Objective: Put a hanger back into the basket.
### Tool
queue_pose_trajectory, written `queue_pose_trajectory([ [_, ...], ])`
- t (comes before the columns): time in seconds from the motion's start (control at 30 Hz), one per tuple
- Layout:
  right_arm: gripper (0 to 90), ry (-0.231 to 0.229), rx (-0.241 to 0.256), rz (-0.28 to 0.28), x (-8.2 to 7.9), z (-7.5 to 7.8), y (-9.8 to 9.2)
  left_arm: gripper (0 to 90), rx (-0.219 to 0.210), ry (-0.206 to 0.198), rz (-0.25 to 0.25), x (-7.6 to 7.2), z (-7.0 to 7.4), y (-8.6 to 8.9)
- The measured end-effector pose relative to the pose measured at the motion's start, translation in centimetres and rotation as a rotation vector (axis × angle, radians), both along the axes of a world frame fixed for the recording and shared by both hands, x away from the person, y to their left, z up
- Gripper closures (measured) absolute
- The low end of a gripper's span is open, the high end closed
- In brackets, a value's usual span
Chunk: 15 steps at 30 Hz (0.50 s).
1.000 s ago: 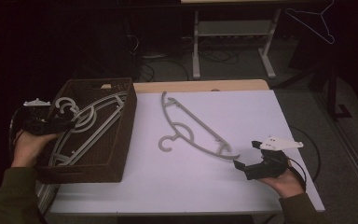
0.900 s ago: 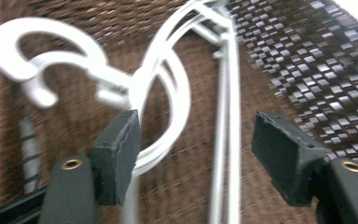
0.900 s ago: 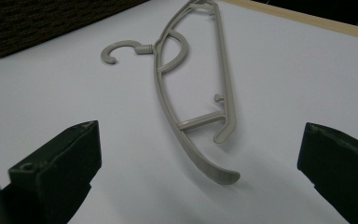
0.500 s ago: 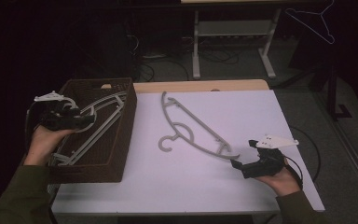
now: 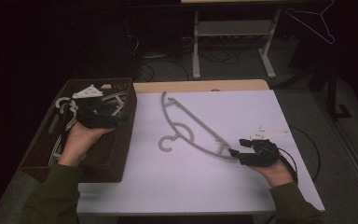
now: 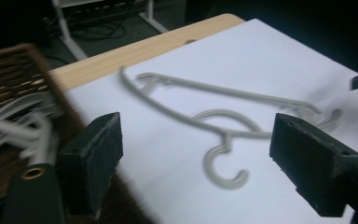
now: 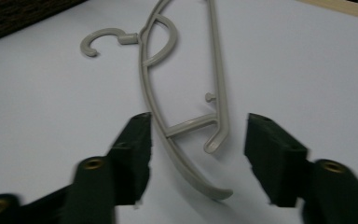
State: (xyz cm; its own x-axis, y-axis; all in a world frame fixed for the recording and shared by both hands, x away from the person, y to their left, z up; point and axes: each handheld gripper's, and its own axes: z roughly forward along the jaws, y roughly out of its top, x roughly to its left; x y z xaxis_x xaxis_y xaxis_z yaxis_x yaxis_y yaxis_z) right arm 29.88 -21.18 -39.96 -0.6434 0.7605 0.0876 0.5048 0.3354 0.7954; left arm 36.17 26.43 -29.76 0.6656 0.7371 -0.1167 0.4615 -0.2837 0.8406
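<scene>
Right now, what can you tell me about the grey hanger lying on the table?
The grey hanger looks like moulded plastic: curved shoulders, a straight bar, a short crosspiece near the end and an open hook. It lies flat on the white table, apart from the basket. The right gripper has its open jaws either side of the near end, not touching.

The high view is dim: the room beyond the table [image 5: 261, 191] falls into near black from nine to three o'clock, and only the white top is evenly lit, seemingly from overhead. Shadows there are faint and short. The basket [image 5: 121, 140] at nine o'clock reads murky, with little detail inside. In the left gripper view the hanger [image 6: 223, 121] is smeared by motion blur, and the basket edge at eight o'clock is soft. The right gripper view is sharper at centre; its jaws at six o'clock are out of focus. No glare.
</scene>
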Motion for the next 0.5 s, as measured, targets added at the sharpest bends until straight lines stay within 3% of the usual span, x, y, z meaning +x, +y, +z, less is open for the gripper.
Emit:
queue_pose_trajectory([
  [0.07, 57.0, 0.008, -0.01, -0.005, 0.4, 0.0, 0.1, 22.0, -0.007, -0.005, -0.02, -0.2, -0.3, -1.5],
  [0.13, 65.7, 0.018, -0.024, -0.013, 0.8, -0.1, 0.2, 32.7, -0.011, -0.001, -0.037, -0.3, -0.5, -2.1],
  [0.3, 82.8, 0.041, -0.071, -0.012, 2.1, -0.7, 0.3, 57.7, 0.006, 0.025, -0.094, -0.6, -2.2, -5.9],
  [0.33, 82.8, 0.041, -0.071, -0.012, 2.1, -0.7, 0.3, 64.1, 0.006, 0.025, -0.094, -0.6, -2.2, -5.9],
  [0.37, 88.3, 0.047, -0.079, -0.001, 2.6, -1.0, 0.3, 68.2, 0.006, 0.037, -0.108, -0.6, -2.8, -6.8],
  [0.47, 89.4, 0.061, -0.08, 0.007, 2.9, -1.2, 0.4, 83.4, 0.011, 0.061, -0.127, -0.7, -3.8, -8.0],
  [0.5, 89.5, 0.064, -0.093, 0.033, 3.3, -1.6, 0.6, 88.3, 0.021, 0.072, -0.146, -0.7, -4.9, -9.0],
])
